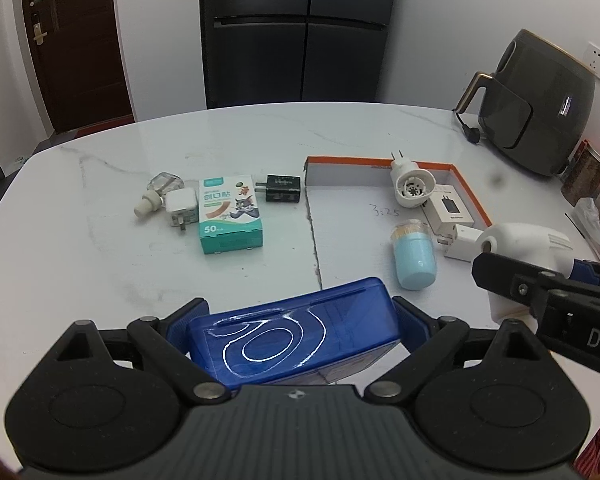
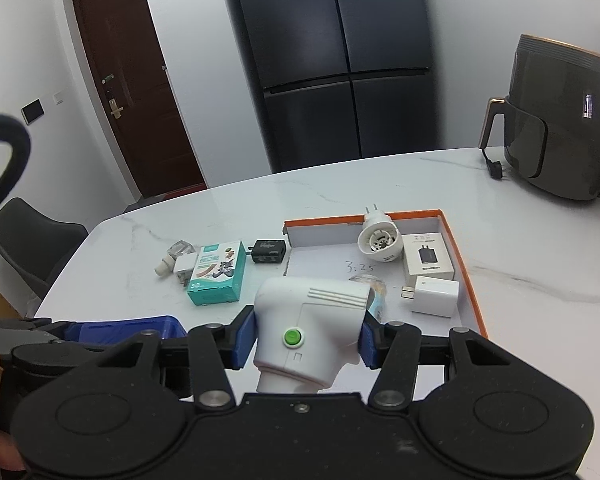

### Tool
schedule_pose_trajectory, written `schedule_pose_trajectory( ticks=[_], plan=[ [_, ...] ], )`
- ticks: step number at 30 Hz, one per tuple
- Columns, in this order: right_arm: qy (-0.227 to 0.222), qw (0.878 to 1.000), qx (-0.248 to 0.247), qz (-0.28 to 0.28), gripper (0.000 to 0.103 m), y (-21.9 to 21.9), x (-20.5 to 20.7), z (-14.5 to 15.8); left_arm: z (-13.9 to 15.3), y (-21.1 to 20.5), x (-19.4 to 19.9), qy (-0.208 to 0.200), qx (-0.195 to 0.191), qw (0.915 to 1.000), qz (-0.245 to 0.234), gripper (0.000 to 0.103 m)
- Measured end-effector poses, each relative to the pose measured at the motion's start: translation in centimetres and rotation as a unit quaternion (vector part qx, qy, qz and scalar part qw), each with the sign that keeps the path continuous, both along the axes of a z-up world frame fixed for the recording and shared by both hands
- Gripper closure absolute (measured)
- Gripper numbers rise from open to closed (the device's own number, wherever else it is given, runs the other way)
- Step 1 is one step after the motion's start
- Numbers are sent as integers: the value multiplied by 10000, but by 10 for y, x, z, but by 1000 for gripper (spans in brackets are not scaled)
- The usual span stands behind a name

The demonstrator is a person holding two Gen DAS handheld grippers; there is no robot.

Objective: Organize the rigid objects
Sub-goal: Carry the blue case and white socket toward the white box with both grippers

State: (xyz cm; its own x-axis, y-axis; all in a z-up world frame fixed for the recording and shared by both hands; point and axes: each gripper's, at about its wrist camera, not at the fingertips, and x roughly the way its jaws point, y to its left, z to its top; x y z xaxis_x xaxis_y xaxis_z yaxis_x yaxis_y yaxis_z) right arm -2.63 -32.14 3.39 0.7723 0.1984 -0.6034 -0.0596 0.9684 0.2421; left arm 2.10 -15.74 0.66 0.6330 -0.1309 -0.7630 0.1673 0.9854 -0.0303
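The left gripper (image 1: 296, 320) is clamped on a blue case (image 1: 296, 336) with a white looped outline drawn on its lid. The right gripper (image 2: 306, 336) is clamped on a white device (image 2: 312, 320) with a green button, its blue pads (image 2: 246, 338) pressing both sides.

Ahead of the right gripper lies a shallow orange-rimmed tray (image 2: 470, 280) with "3:25" handwritten on its floor; inside are a round white plug (image 2: 380, 242), a white box (image 2: 428, 260) printed with a charger picture, and a white charger (image 2: 436, 296).

Ahead and left of the left gripper sits a green plaster box (image 1: 230, 214) marked "50" with Chinese characters and a cartoon cat, a black adapter (image 1: 280, 189) to its right, a white adapter (image 1: 180, 206) and a small glass bottle (image 1: 156, 192) to its left. A pale blue toothpick jar (image 1: 414, 256) lies on its side in the tray.

The white marble table (image 1: 100, 264) stands before a dark fridge (image 1: 300, 28), a brown door (image 1: 76, 40) and, on the far right, an air fryer (image 1: 540, 104).
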Motion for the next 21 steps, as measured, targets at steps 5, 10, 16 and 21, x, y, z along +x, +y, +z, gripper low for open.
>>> schedule_pose_trajectory(
  ticks=[5, 10, 16, 21],
  plan=[
    [-8, 10000, -2, -44, 41, -6, -2, 0, -1, -7, -1, 9, 16, 10000, -22, 5],
    [-4, 10000, 2, -85, 41, -12, -2, -1, -2, -11, -3, 17, 11, 10000, -37, 5],
    [13, 9999, -2, -116, 41, -19, -3, -2, -3, -16, -4, 27, 13, 10000, -46, 5],
    [12, 9999, -5, -145, 41, -24, -4, -3, -4, -23, -6, 27, 10, 10000, -65, 5]
  ],
)
